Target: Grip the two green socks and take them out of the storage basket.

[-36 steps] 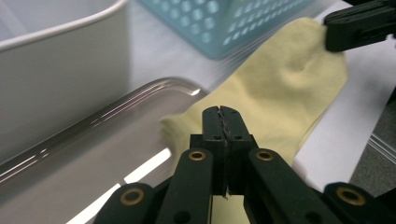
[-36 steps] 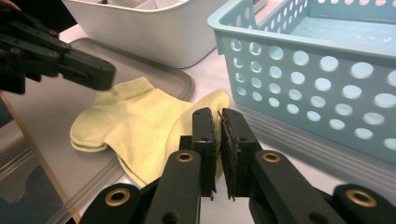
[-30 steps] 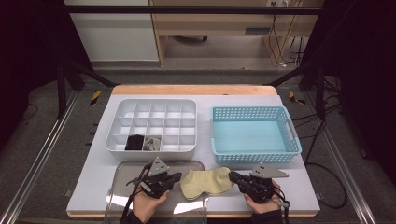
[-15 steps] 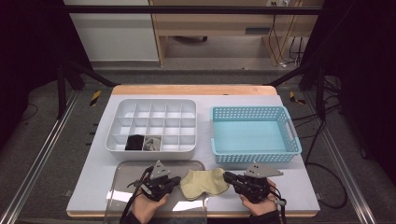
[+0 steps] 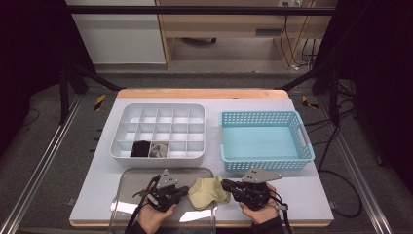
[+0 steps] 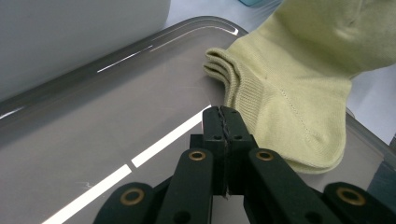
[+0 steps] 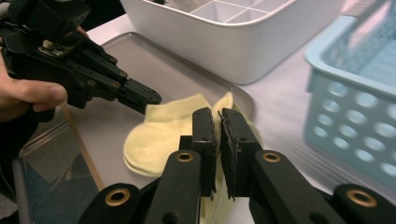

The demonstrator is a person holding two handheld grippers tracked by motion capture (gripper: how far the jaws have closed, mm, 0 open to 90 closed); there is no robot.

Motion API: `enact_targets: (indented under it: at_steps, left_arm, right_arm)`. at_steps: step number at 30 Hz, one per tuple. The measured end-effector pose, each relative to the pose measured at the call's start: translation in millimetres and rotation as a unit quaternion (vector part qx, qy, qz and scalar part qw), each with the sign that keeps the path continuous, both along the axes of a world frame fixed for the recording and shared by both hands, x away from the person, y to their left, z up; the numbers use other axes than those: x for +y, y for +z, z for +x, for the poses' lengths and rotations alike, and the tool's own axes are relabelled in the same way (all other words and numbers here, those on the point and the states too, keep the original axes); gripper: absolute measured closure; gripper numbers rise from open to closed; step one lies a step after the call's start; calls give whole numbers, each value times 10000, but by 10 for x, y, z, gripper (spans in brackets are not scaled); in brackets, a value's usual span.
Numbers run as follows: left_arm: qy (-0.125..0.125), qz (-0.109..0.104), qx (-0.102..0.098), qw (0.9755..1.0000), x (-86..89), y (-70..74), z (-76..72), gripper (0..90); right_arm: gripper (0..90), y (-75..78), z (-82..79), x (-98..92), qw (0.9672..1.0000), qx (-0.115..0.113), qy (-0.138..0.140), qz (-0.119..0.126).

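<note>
A: Where is the sock?

B: A pale yellow-green pair of ankle socks (image 5: 208, 192), folded together, lies at the right end of a clear shiny tray (image 5: 129, 183) at the near edge of the white worktop (image 5: 302, 195). Part of it hangs past the tray's rim toward the right.

A: What are the claws doing?

B: The right claw (image 7: 217, 122) is clamped on the sock's edge, cloth pinched between its jaws. The left claw (image 6: 220, 113) has its jaws pressed together on nothing; its tip rests on the tray just beside the sock's ribbed cuff.

A: And beyond that?

B: Behind the tray stands a white divided organizer (image 5: 160, 130). Two front compartments already hold rolled socks, one a dark pair (image 5: 140, 148), one a grey pair (image 5: 158, 149); the rest look bare. To its right sits a light blue basket (image 5: 265, 140).

A: How far along is the work?

B: Seemingly early: two pairs stowed, this pair folded but not yet tucked into a compartment.
</note>
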State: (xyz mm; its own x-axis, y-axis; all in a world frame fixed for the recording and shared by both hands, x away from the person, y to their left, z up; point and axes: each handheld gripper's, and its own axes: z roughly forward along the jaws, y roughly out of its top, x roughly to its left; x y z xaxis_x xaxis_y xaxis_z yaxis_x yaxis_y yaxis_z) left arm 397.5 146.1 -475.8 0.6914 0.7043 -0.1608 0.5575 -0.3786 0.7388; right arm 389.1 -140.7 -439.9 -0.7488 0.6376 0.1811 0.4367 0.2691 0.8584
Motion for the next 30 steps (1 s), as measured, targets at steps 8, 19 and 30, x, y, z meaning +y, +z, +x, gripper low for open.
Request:
enact_targets:
  at_steps: [8,19,30]
  left_arm:
    - [-44,-37,41,10000,-12,-3,-24,893]
    - [-77,-54,82,9999,-17,-16,-38,894]
    - [-47,-126,135,9998,9,-20,-30,894]
  right_arm:
    - [846,13,48,236,9997,37,232,-122]
    - [846,-99,55,596,9972,174,637,-360]
    - [839,-276,50,773,9955,252,684,-611]
